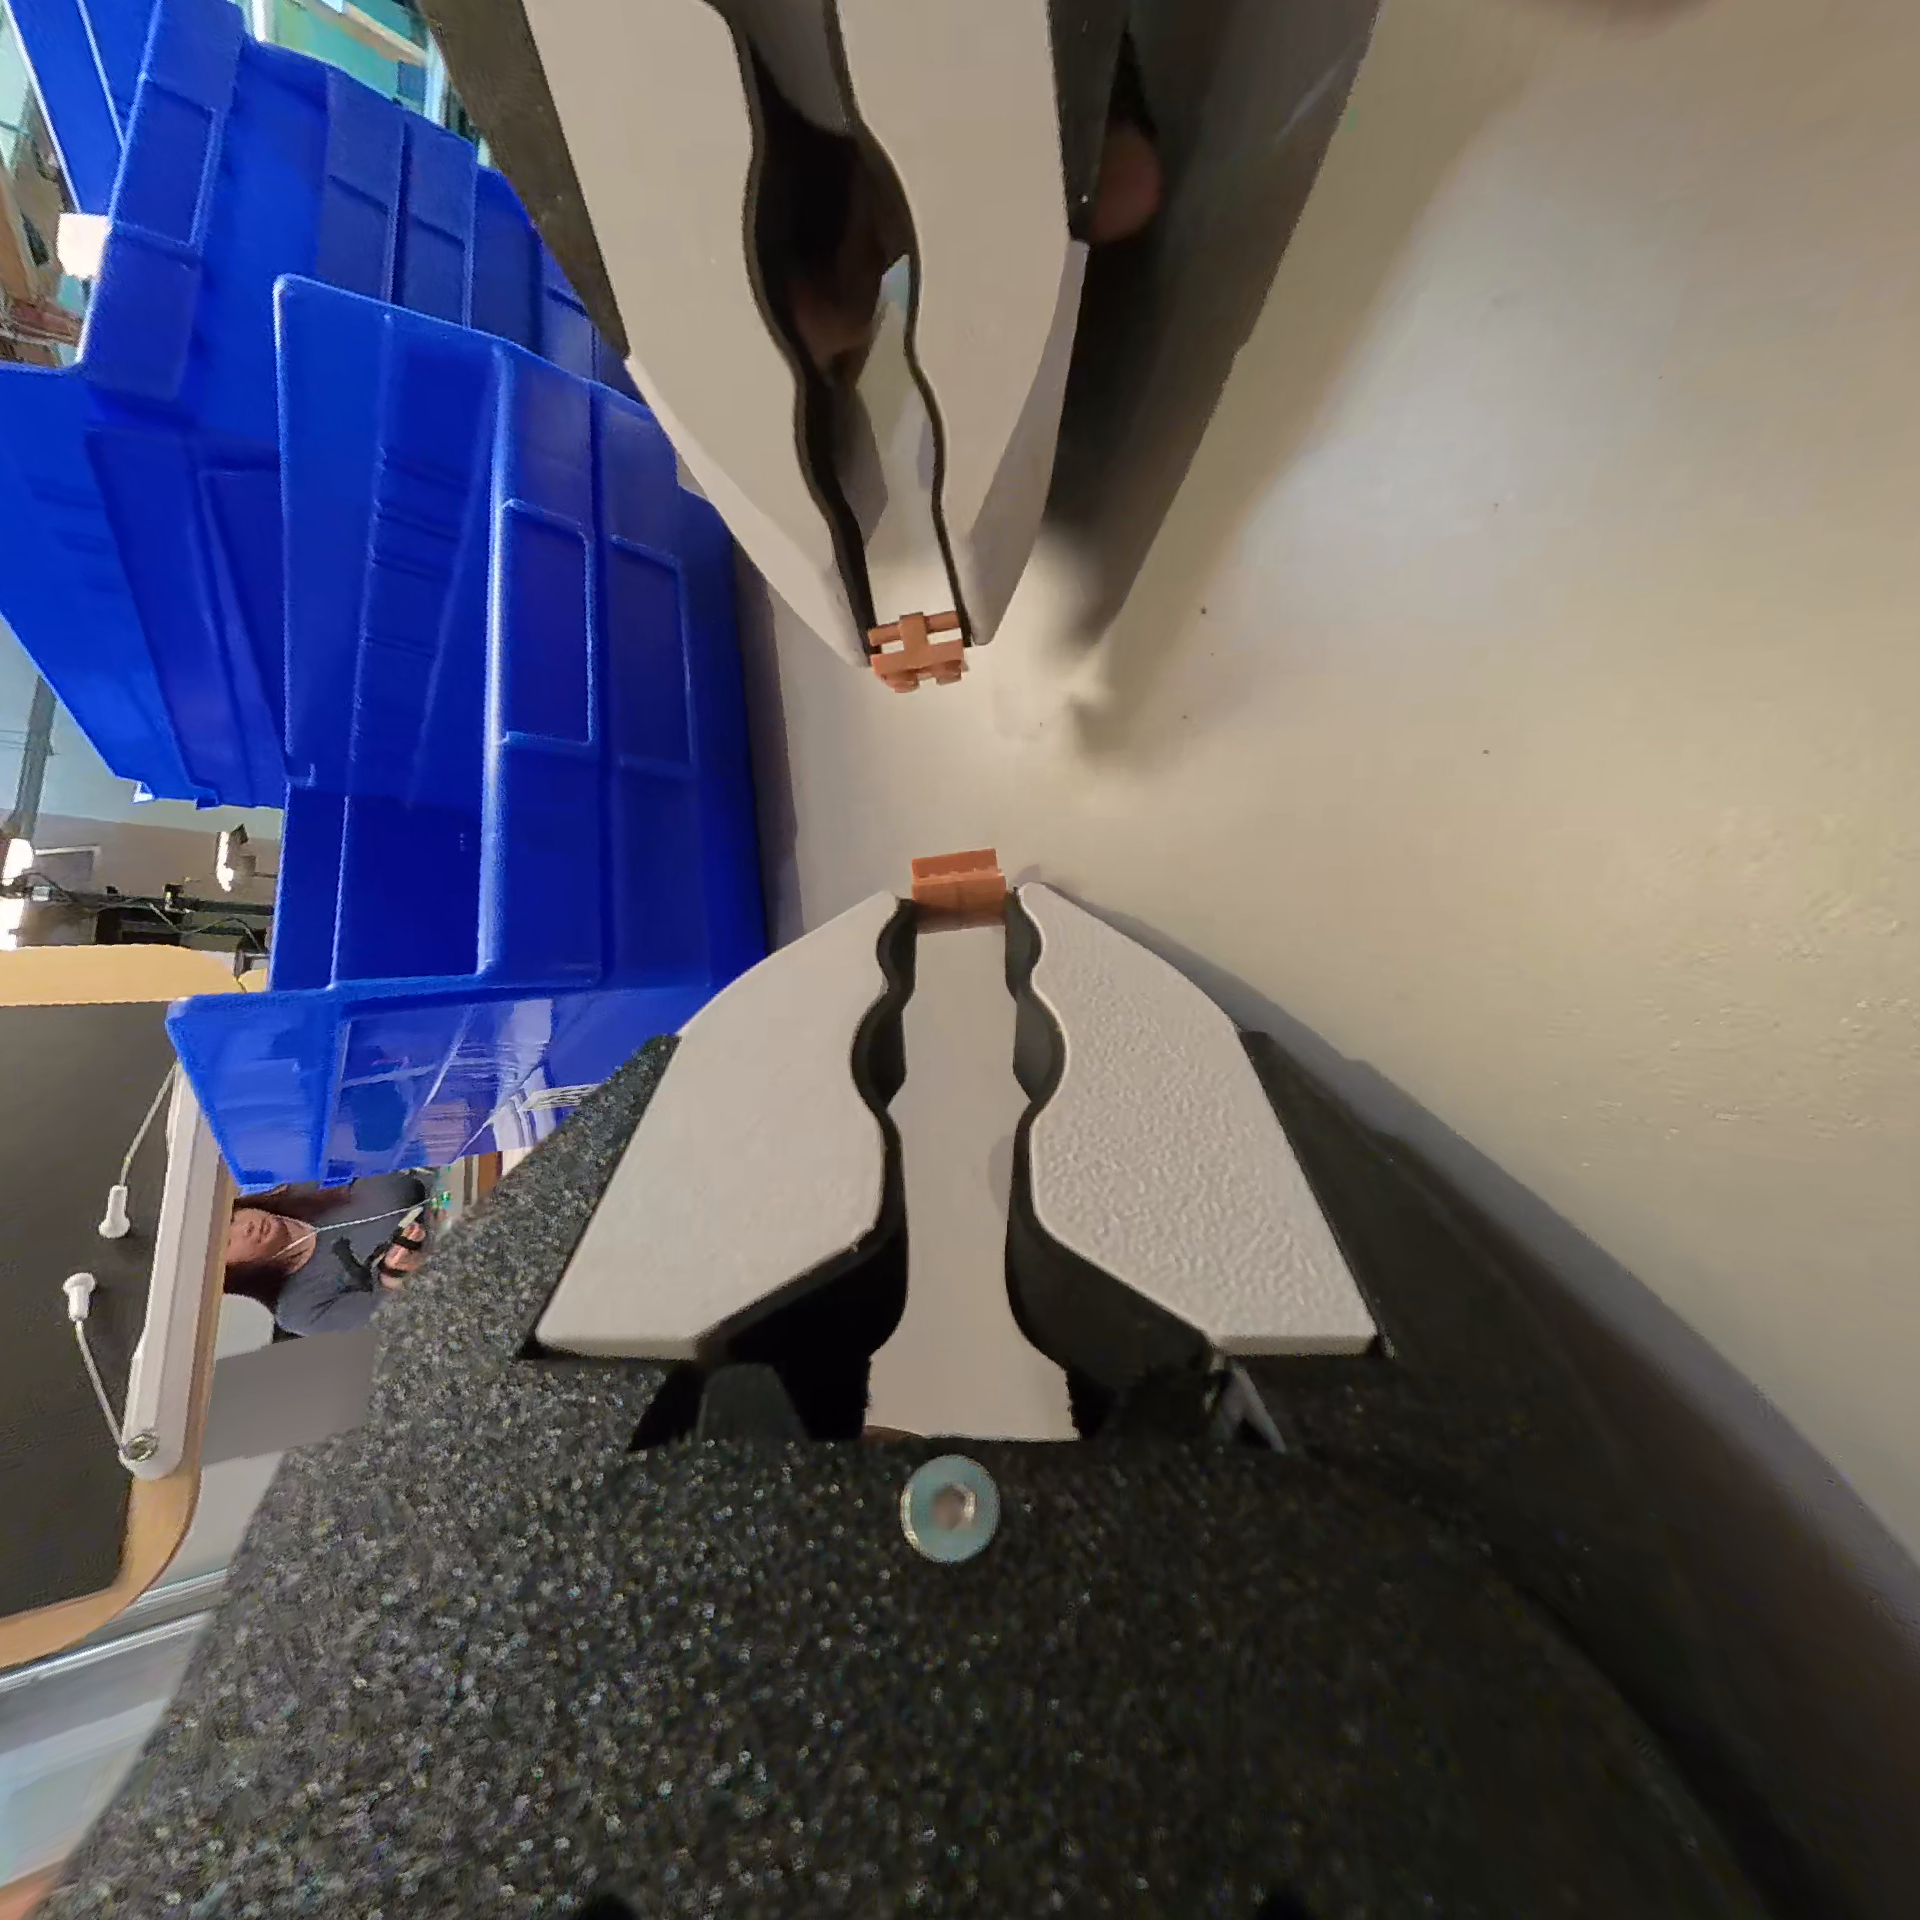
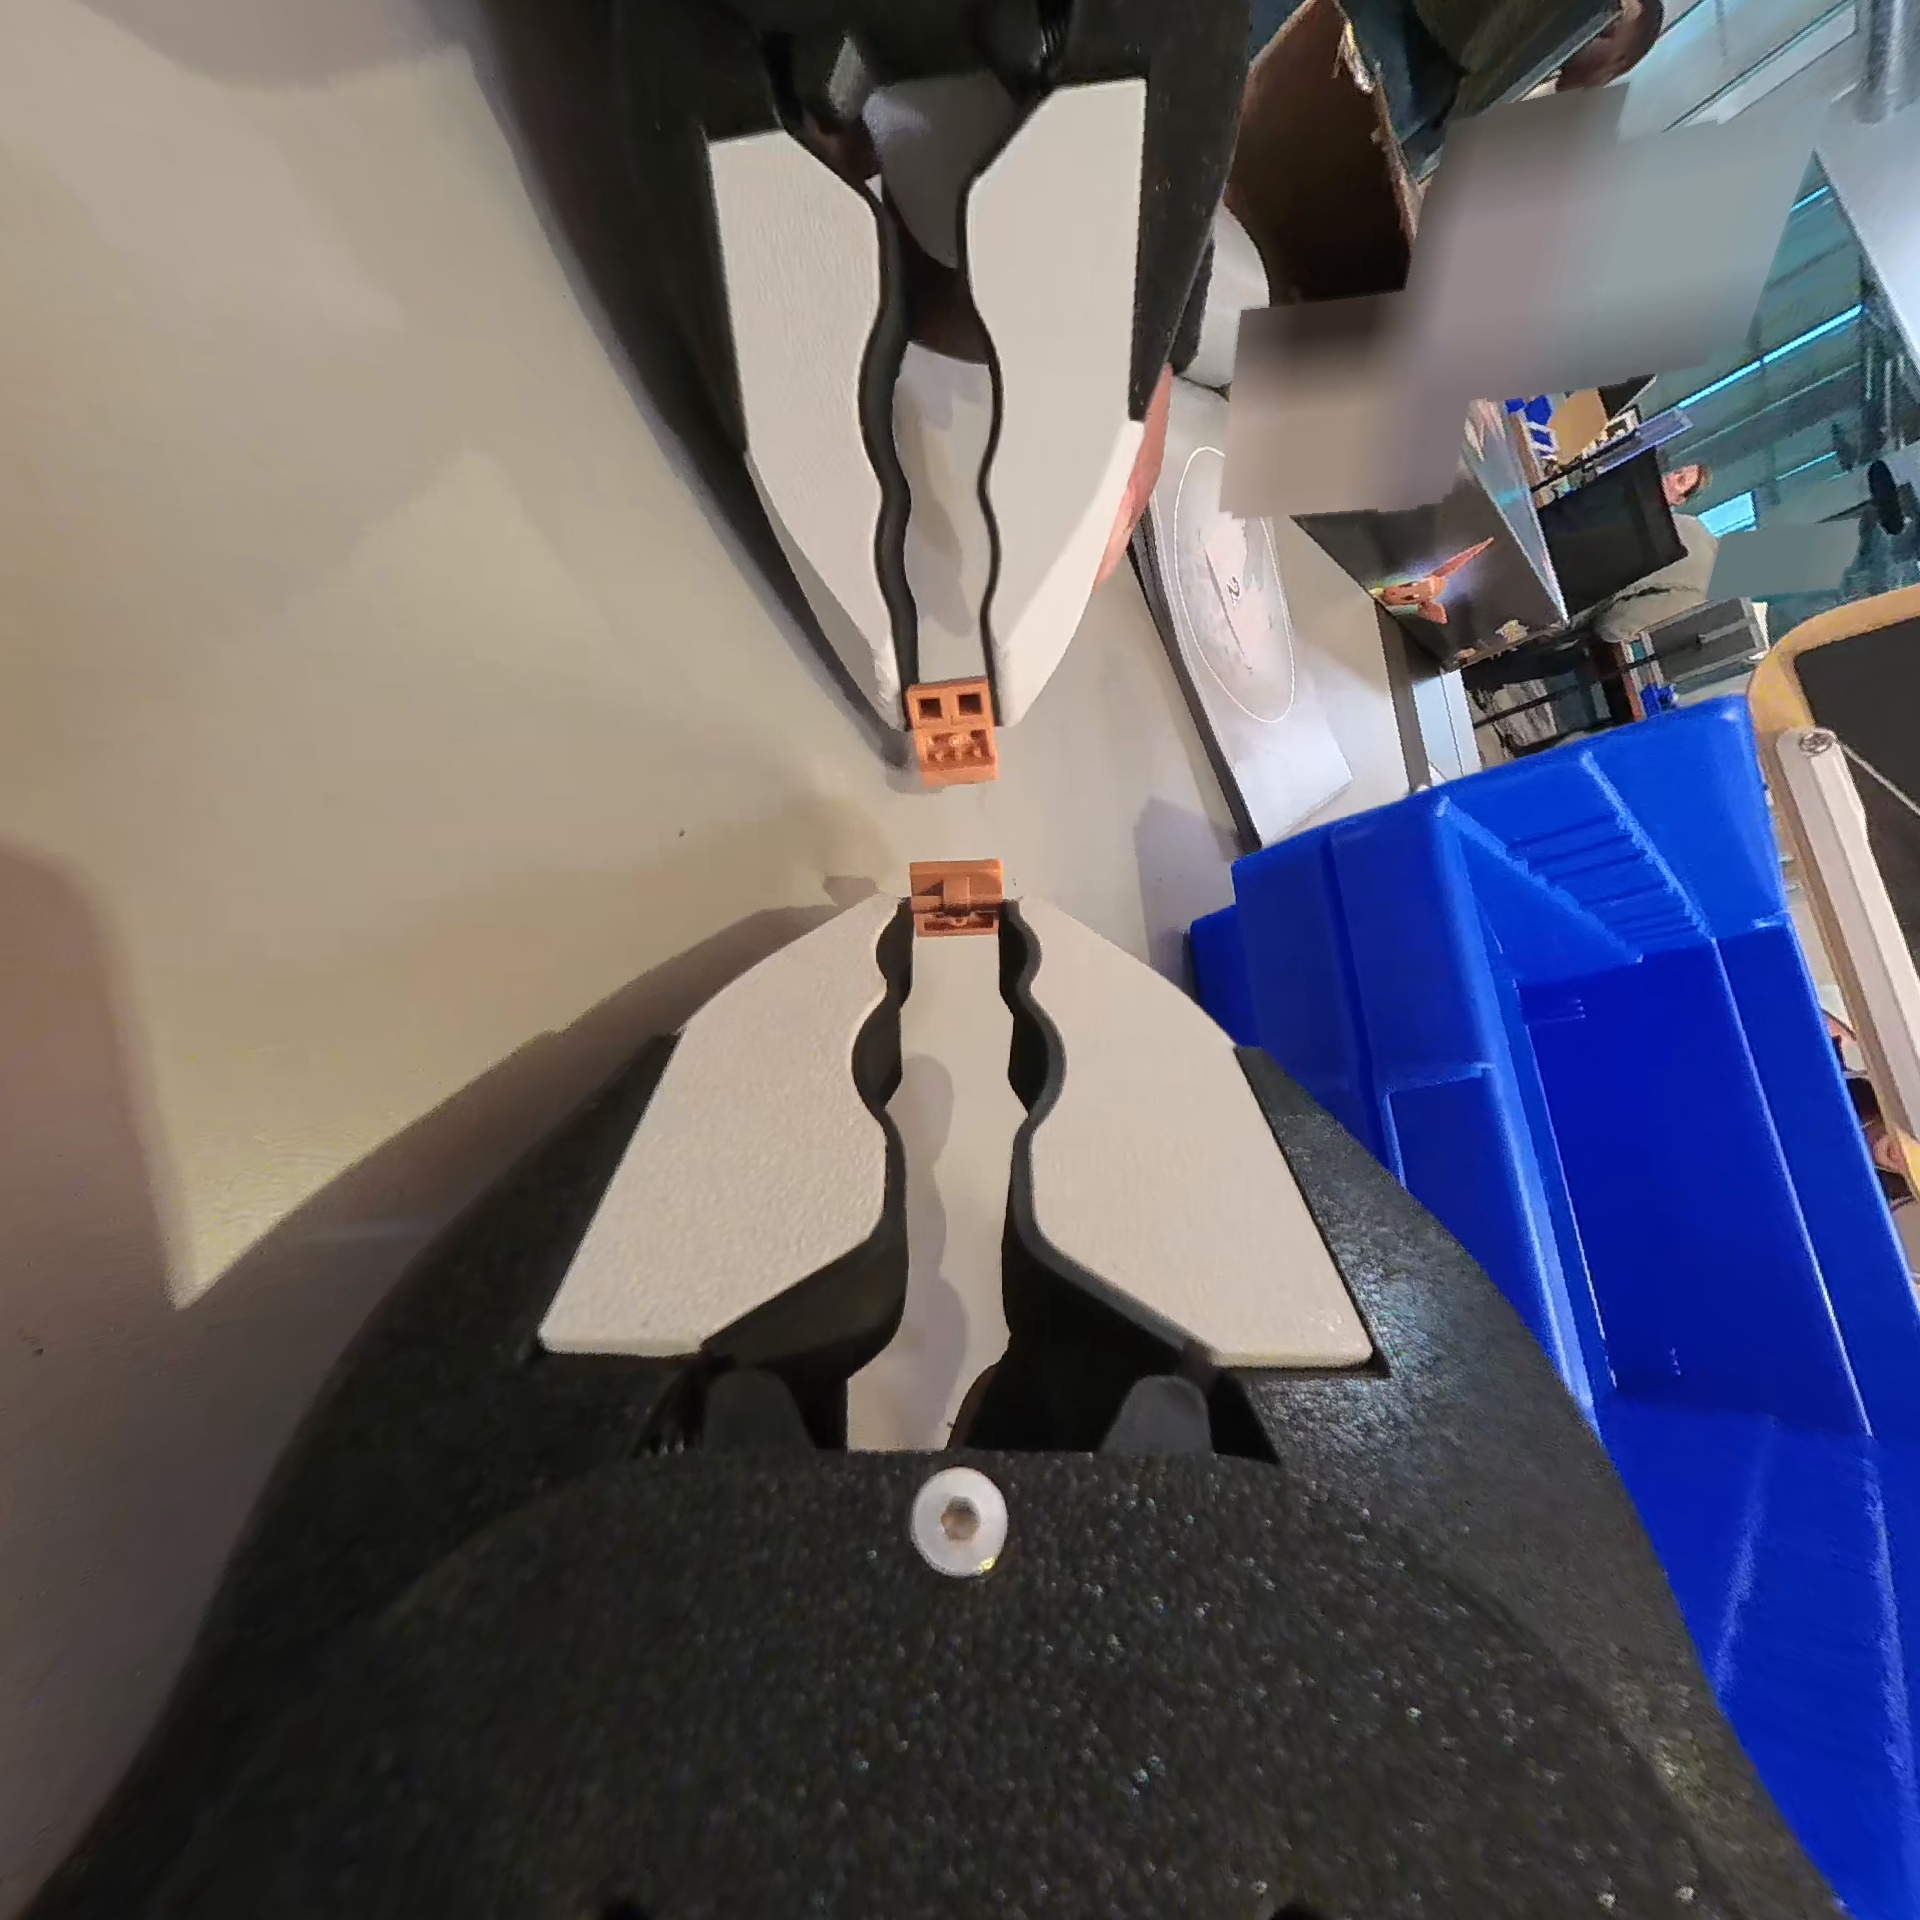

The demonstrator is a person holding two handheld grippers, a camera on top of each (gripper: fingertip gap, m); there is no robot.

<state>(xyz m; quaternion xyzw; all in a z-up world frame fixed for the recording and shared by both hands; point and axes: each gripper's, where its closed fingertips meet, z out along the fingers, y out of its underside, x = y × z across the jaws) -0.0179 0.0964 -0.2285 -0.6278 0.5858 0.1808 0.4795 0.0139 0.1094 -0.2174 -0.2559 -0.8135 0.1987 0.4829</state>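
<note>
Bricks pinched tip to tip above the white table

Bricks first: we hold two small orange plastic building bricks, one in each gripper, facing each other with a short gap of bare table between them. Our left gripper [image 1: 958, 906] pinches one orange brick [image 1: 956, 883] at the very ends of its fingertips, the dark pads pressing its two opposite side walls. Our right gripper [image 2: 954, 914] clamps the other orange brick [image 2: 954, 891] the same way, with most of that piece standing proud of the tips.

We judge these pieces to be very light, rigid and hard, with smooth, slightly slick walls. They are not fragile, but so small that a shallow pinch could let one twist or pop out under a push. Flat side walls are the sensible place to grip, leaving the studded and hollow faces free.

Moving outward, both grippers hover close above the white table [image 1: 1455, 623]. Blue plastic storage bins [image 1: 468, 727] stand stacked along its edge, beside the grippers. A flat white board [image 2: 1247, 644] with a drawn circle lies farther off.
</note>
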